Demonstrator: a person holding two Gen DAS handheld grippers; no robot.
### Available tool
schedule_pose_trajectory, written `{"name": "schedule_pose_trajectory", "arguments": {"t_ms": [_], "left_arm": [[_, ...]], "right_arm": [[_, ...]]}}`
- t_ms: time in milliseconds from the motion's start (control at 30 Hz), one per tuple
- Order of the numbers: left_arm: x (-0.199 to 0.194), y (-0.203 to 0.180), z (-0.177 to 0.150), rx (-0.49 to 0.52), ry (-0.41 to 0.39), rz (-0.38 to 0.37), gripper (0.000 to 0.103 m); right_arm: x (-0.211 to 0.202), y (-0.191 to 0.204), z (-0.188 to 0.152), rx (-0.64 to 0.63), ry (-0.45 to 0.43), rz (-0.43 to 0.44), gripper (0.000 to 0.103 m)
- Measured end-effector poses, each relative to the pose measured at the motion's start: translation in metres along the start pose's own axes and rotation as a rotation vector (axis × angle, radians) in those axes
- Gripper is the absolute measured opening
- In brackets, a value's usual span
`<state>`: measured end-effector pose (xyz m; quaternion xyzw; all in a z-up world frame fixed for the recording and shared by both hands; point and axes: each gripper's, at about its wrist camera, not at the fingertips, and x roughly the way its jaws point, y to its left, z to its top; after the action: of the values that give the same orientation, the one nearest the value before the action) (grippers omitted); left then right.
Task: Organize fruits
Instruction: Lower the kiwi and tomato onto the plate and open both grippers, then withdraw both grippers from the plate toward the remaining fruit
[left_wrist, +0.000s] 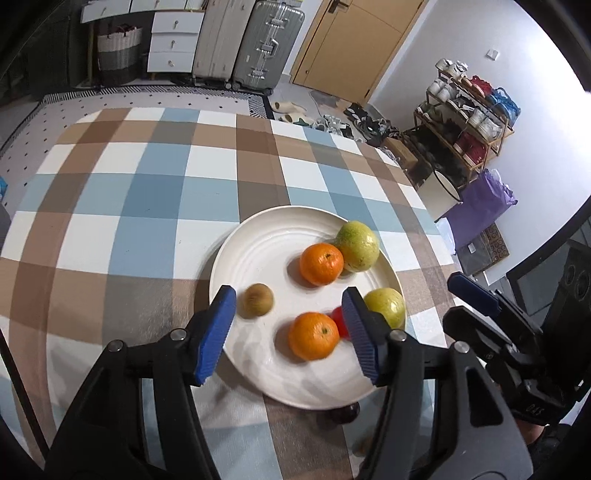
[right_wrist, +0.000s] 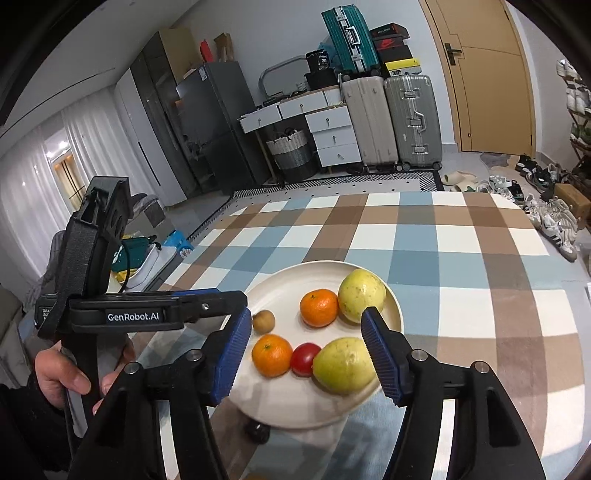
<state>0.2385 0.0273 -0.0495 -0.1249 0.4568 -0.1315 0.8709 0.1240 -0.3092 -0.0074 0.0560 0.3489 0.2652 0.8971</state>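
Observation:
A white plate (left_wrist: 255, 236) on the checked tablecloth holds two oranges (left_wrist: 320, 263) (left_wrist: 313, 335), two yellow-green fruits (left_wrist: 358, 245) (left_wrist: 386, 304), a small brown fruit (left_wrist: 258, 300) and a red tomato (left_wrist: 339, 322). A dark round fruit (left_wrist: 345, 411) lies on the cloth, half hidden by the plate's near rim. My left gripper (left_wrist: 288, 291) hangs open over the plate's near side; nothing touches its pads. My right gripper (right_wrist: 306, 314) is open too, above the near orange (right_wrist: 271, 354), the tomato (right_wrist: 304, 359) and the near yellow-green fruit (right_wrist: 343, 365), which sits by its right finger.
A person's hand (right_wrist: 59, 373) holds the left gripper's handle at the table's left side. The cloth (left_wrist: 155, 192) beyond the plate is bare to the far edge. Suitcases (right_wrist: 410, 122), drawers (right_wrist: 332, 136) and a shoe rack (left_wrist: 461, 122) stand beyond the table.

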Motion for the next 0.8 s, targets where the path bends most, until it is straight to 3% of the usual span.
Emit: {"name": "schedule_pose_trajectory", "arguments": {"t_ms": [100, 233, 333, 600, 800], "left_arm": [[-0.015, -0.004, -0.008, 0.008, -0.015, 0.004, 0.061], [-0.036, -0.006, -0.019, 0.001, -0.043, 0.029, 0.082], [-0.049, -0.008, -0.028, 0.009, -0.056, 0.04, 0.082], [-0.071, -0.011, -0.055, 0.018, -0.074, 0.054, 0.083], [-0.079, -0.018, -0.079, 0.063, -0.104, 0.124, 0.087]], "right_arm": [[-0.012, 0.006, -0.003, -0.015, -0.013, -0.004, 0.069], [-0.03, 0.014, -0.008, -0.019, -0.042, -0.001, 0.076], [-0.042, 0.021, -0.013, -0.025, -0.059, -0.018, 0.084], [-0.059, 0.032, -0.028, -0.029, -0.068, -0.012, 0.085], [-0.064, 0.037, -0.044, -0.019, -0.051, -0.009, 0.091]]}}
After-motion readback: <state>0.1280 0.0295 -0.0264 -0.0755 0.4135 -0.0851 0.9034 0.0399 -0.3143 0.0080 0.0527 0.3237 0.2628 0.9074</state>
